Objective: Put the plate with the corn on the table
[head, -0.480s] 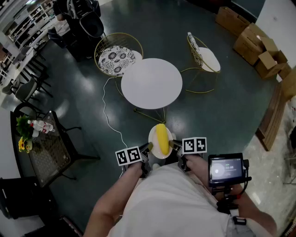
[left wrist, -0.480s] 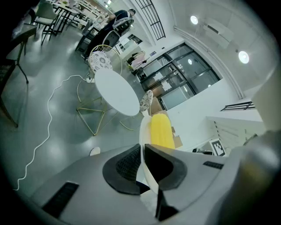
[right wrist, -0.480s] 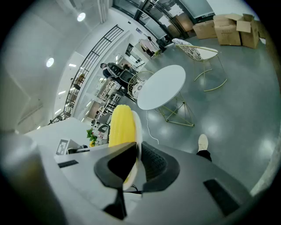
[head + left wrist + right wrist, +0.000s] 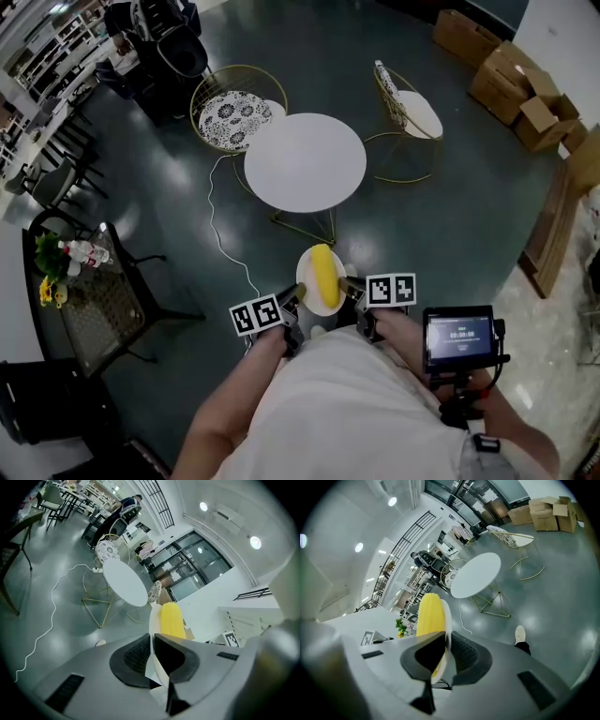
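While left tongs (image 4: 152, 654) and right tongs (image 4: 444, 657) each clamp its rim, the plate (image 4: 304, 277) — aloft — holds corn (image 4: 324, 272).

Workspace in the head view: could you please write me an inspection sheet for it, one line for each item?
Surface: round white table, nothing seen on it.
Job's things: plate with the corn lying on it, held in the air short of the table, not yet set down.
Clutter: cardboard boxes on the floor at the far right.
Grippers: left gripper and right gripper each shut on the plate's rim, from opposite sides.
Cables: one white cable winding over the floor to the left of the table.
Surroundings: two chairs at the table's far side; dark side table with flowers at the left.
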Demonstrator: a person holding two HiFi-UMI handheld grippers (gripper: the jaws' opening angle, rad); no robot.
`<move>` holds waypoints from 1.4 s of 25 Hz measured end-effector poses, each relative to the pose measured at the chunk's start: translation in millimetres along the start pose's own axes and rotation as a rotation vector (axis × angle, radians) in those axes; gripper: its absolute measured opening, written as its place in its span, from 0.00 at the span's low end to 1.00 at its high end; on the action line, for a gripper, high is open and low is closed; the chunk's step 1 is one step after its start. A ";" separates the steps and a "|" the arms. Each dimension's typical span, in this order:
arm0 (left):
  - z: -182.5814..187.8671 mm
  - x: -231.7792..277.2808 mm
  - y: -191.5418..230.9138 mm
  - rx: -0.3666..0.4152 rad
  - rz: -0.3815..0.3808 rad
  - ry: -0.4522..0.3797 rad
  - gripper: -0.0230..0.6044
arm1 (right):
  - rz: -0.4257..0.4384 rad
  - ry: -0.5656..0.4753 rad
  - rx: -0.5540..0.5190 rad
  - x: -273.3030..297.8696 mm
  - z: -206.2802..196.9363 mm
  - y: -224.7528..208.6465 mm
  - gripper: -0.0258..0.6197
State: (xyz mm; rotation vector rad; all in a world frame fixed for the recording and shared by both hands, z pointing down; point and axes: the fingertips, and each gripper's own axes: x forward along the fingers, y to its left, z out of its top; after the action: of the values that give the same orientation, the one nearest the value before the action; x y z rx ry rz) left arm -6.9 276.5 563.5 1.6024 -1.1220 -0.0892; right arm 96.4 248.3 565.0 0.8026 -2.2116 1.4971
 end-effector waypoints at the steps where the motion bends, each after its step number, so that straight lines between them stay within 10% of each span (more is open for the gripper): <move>1: -1.0 -0.4 0.1 -0.003 -0.001 -0.004 0.09 | 0.002 -0.001 0.001 -0.6 -0.6 0.2 0.11; 35: -1.2 16.6 1.5 -0.006 -0.016 0.023 0.09 | -0.028 -0.016 0.004 -1.0 4.7 -15.4 0.11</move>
State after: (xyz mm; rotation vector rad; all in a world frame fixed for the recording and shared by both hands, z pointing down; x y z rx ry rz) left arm 1.9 266.1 573.1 1.6030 -1.0907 -0.0843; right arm 107.0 239.9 573.7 0.8460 -2.2004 1.4877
